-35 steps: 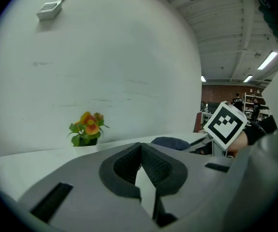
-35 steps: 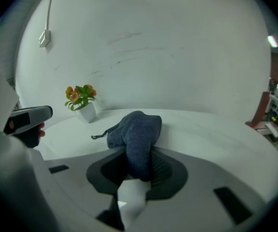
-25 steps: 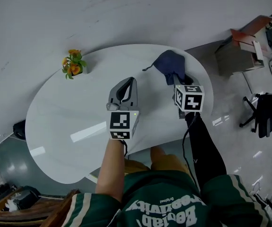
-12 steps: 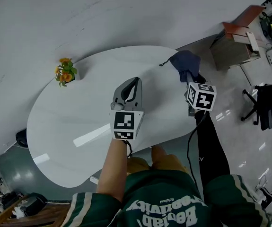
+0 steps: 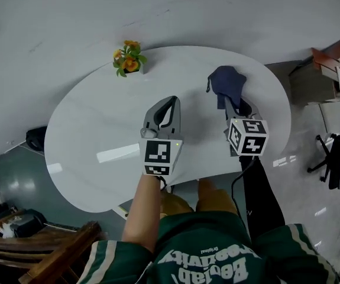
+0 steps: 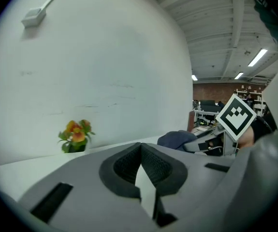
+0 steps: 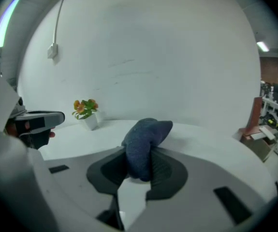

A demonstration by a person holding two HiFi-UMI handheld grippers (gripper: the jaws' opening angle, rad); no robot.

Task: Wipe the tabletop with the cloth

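Two grippers show in the head view, both over the white oval counter [image 5: 93, 135] and side by side; I'm holding one in each hand. My left gripper [image 5: 168, 102] sits near the middle of the counter; its own view shows the dark ribbed pads pressed together at the tips with nothing between them [image 6: 139, 146], only a sliver of white surface visible through the gap lower down. My right gripper [image 5: 233, 106] is pinching the dark blue bunched cloth [image 5: 226, 81] — in the right gripper view the cloth [image 7: 146, 139] stands up between the two pads as a thick fold, and the rest of it bulges forward beyond the tips. From the head view the cloth lies over the far right part of the counter, just ahead of the right gripper and well apart from the left one; it seems to rest on the surface, though I cannot tell how firmly it presses.

At the far edge of the counter, close to the white wall, stands a small white pot of orange flowers with green leaves [image 5: 128, 57]; it is upright and well apart from the cloth. Off to the right, on the shiny floor, stands a black office chair [image 5: 338, 158].
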